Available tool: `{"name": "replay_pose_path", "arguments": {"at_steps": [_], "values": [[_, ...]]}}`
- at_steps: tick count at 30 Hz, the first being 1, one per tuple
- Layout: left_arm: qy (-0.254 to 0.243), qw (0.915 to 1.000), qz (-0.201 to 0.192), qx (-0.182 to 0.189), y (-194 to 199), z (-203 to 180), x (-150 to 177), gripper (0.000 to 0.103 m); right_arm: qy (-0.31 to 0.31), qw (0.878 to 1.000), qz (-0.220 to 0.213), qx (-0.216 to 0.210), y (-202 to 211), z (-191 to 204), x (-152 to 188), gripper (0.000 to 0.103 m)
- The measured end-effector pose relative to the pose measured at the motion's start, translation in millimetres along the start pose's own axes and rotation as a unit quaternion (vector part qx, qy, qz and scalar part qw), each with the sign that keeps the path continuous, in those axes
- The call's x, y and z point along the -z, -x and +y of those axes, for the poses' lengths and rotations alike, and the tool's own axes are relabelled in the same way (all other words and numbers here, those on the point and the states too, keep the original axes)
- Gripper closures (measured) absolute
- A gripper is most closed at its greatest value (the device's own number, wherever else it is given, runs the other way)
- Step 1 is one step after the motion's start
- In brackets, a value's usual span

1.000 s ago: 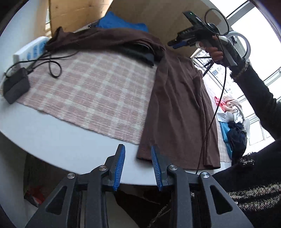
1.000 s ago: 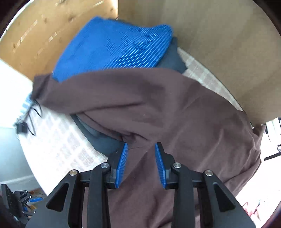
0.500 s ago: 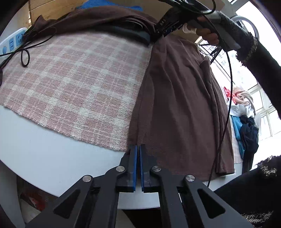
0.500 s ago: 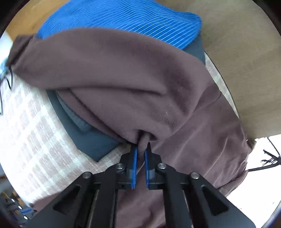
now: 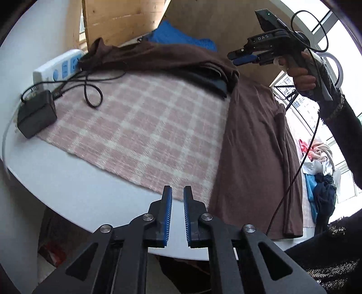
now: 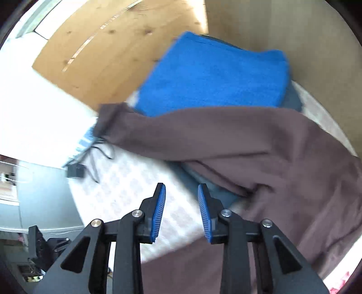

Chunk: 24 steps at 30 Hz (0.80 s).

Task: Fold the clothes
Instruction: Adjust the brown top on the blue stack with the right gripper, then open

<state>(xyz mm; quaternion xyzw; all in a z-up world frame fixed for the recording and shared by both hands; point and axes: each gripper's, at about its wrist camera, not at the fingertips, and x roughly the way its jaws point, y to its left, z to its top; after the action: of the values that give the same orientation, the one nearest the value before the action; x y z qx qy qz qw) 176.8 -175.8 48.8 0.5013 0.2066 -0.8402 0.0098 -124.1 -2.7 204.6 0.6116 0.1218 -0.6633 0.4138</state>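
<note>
A brown long-sleeved garment point(image 5: 255, 147) lies flat on a pink checked cloth point(image 5: 144, 135) over the round white table point(image 5: 74, 194). One sleeve point(image 5: 158, 58) stretches across the far side, over a dark navy garment point(image 5: 212, 83). My left gripper point(image 5: 177, 194) hovers at the near table edge, just left of the brown hem, open by a narrow gap and holding nothing. My right gripper point(image 6: 181, 192) is open and empty above the cloth, left of the brown shoulder fold point(image 6: 248, 190). In the left wrist view a hand holds the right gripper point(image 5: 244, 59) above that shoulder.
A folded blue garment point(image 6: 215, 74) sits at the back against a wooden board point(image 5: 117, 20). A white power strip point(image 5: 58, 67), a black adapter point(image 5: 36, 113) and a looped cable point(image 5: 90, 90) lie at the far left. A pile of clothes point(image 5: 321, 171) is off to the right.
Half a second ago both grippers were pinched shut, the left at the hem corner and the right at the shoulder fold. Both have since opened and pulled back off the brown garment.
</note>
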Motion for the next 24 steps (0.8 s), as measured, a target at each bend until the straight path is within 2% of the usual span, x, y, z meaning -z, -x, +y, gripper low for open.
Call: {"name": "replay_pose_path", "arguments": {"at_steps": [2, 4, 5, 7, 10, 13, 16, 17, 18, 19, 21, 24], "values": [[-0.005, 1.0, -0.002, -0.006, 1.6, 7.2, -9.8, 0.094, 0.025, 0.999, -0.02, -0.005, -10.6, 27.7, -8.5, 0.074], [-0.009, 0.9999, -0.003, -0.008, 3.6, 13.1, -15.4, 0.094, 0.086, 0.995, -0.045, 0.003, -23.1, 65.3, -14.6, 0.074], [-0.011, 0.9999, -0.002, -0.005, 3.8, 14.5, -15.8, 0.094, 0.126, 0.99, -0.053, 0.021, -31.9, 82.7, -16.7, 0.073], [-0.014, 0.9999, 0.0, 0.001, 4.0, 17.1, -16.1, 0.094, 0.224, 0.97, -0.052, 0.076, -51.3, 112.2, -29.9, 0.073], [-0.013, 0.9999, 0.004, 0.01, 5.8, 24.3, -12.3, 0.093, 0.337, 0.931, -0.029, 0.139, -77.5, 138.2, -41.8, 0.066], [-0.006, 0.9998, 0.005, 0.019, 5.3, 34.3, -9.0, 0.093, 0.39, 0.906, -0.005, 0.164, -103.9, 141.4, -41.7, 0.059], [-0.002, 0.9997, 0.006, 0.023, 2.7, 42.4, -11.2, 0.093, 0.429, 0.886, 0.015, 0.178, -126.8, 148.9, -41.6, 0.058], [-0.002, 0.9997, 0.006, 0.023, 2.1, 44.6, -12.8, 0.093, 0.441, 0.878, 0.022, 0.183, -134.6, 152.0, -41.0, 0.06], [-0.003, 0.9997, 0.005, 0.022, 1.9, 46.8, -15.2, 0.093, 0.453, 0.871, 0.028, 0.188, -142.4, 155.0, -40.3, 0.084], [-0.004, 0.9998, 0.002, 0.02, 2.1, 48.7, -18.5, 0.093, 0.453, 0.87, 0.036, 0.19, -146.6, 154.8, -40.3, 0.102], [-0.005, 0.9999, -0.003, 0.016, 2.4, 52.4, -25.2, 0.093, 0.435, 0.881, 0.048, 0.181, -144.0, 149.9, -43.4, 0.101], [-0.006, 0.9998, -0.012, 0.013, 3.5, 56.7, -36.0, 0.093, 0.402, 0.905, 0.026, 0.138, -108.2, 139.4, -54.9, 0.101]]}}
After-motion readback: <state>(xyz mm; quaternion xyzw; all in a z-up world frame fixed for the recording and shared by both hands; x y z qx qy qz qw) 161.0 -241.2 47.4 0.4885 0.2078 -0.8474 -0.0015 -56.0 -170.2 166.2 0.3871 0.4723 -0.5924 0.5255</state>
